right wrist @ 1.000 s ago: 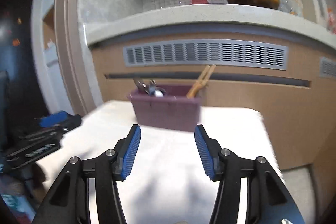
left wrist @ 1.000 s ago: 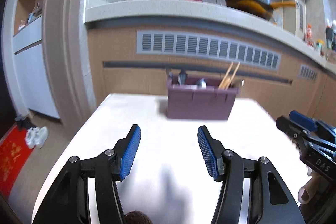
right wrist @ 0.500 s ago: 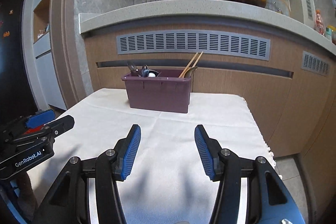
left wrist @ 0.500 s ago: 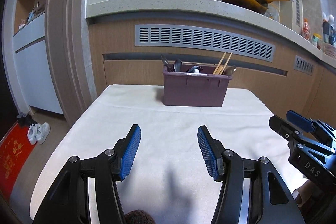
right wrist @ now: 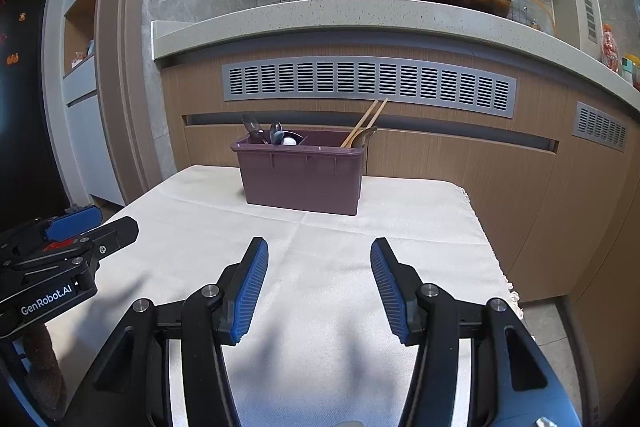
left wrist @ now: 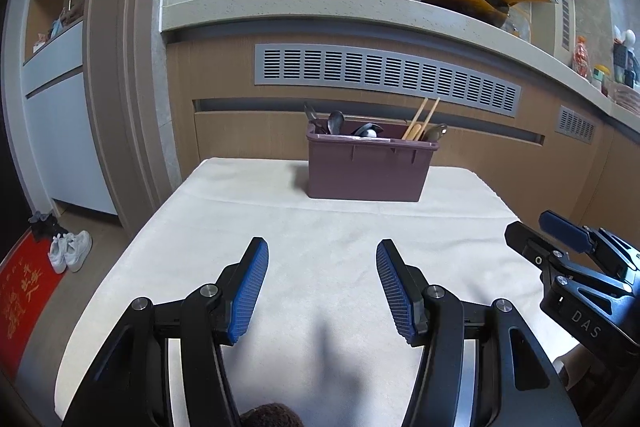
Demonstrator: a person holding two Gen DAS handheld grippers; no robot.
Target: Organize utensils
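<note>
Left gripper spread wide, holding nothing, hovering over white tablecloth. Right gripper likewise spread, nothing between blue pads. Purple bin upright at far edge of table, well ahead of both. Spoons at its left end, chopsticks leaning at right.

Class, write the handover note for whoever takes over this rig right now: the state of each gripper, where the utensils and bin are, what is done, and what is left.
Left gripper: open, empty, above the white cloth.
Right gripper: open, empty, alongside it.
Purple bin stands at the table's far edge. Spoons sit in its left end, chopsticks lean in its right end.
Done: every visible utensil is already in the bin; none lie on the cloth.
Left: probably sorting them by compartment; the dividers inside are hard to see.
</note>
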